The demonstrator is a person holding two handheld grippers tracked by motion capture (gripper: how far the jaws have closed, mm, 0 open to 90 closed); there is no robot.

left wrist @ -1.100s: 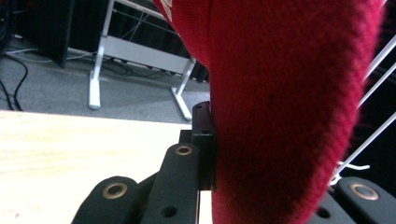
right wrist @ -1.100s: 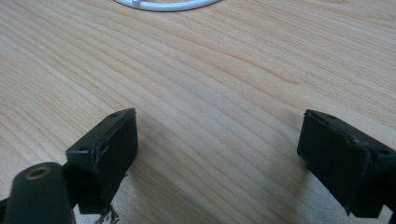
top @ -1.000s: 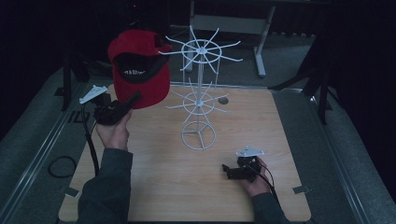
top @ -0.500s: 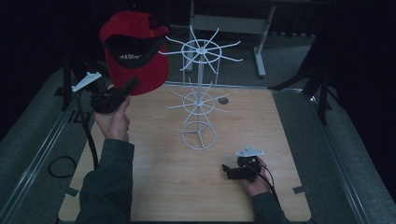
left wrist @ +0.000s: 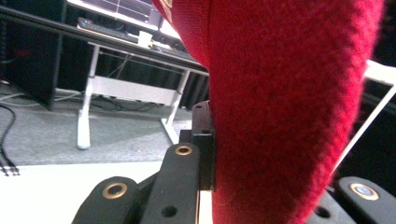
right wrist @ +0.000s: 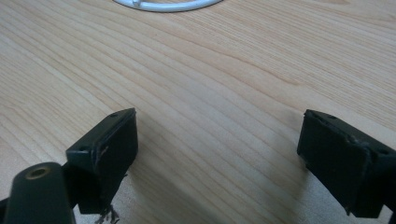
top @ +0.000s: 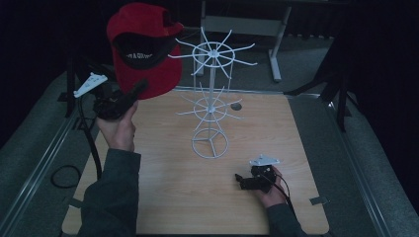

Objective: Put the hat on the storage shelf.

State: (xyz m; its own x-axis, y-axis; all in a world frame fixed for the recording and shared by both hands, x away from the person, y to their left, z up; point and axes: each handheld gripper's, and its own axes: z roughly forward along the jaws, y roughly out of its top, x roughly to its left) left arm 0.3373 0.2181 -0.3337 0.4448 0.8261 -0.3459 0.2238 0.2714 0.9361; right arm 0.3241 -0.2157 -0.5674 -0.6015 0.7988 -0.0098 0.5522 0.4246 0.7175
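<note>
High view: red cap (top: 144,49) is held aloft by its brim, clamped in the left gripper (top: 132,94), beside the white wire rack (top: 211,98), which could be tipped if snagged; right gripper (top: 244,181) is rested on the table (top: 168,197), jaws apart, empty.

A red cap (top: 143,49) hangs raised, opening facing the camera, beside the white wire rack (top: 211,98).
</note>
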